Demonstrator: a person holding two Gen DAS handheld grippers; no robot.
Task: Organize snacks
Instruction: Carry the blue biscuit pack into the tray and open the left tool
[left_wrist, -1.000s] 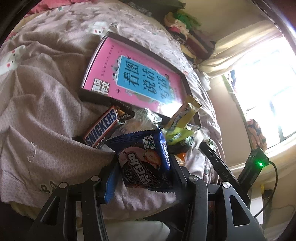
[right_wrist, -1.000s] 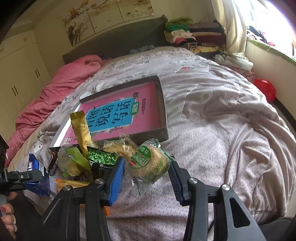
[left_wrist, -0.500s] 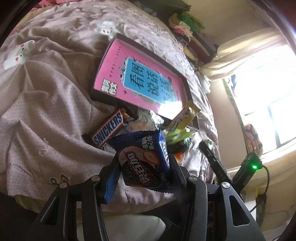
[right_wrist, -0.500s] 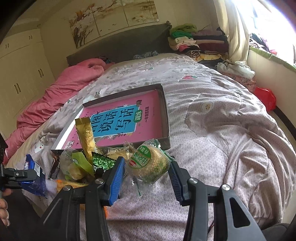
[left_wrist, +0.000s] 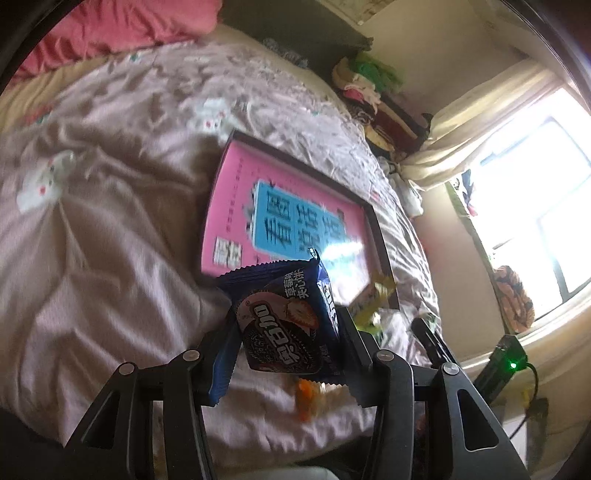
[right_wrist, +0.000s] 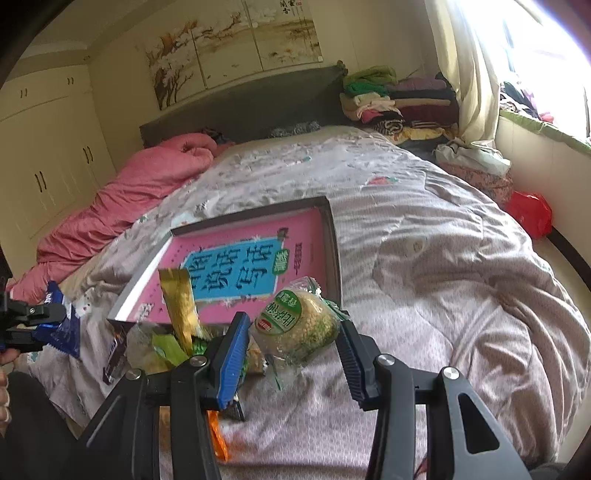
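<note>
Left gripper (left_wrist: 286, 328) now higher, clamped on cookie packet (left_wrist: 284, 325); right gripper (right_wrist: 291, 334) tilted down, gripping rice cake (right_wrist: 295, 325).

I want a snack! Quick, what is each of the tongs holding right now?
Left tongs: closed on the blue strawberry sandwich cookie packet.
Right tongs: closed on the round green-labelled rice cake packet.

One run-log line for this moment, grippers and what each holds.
left gripper: shut on blue cookie packet | right gripper: shut on round rice cake pack | box: no snacks inside
</note>
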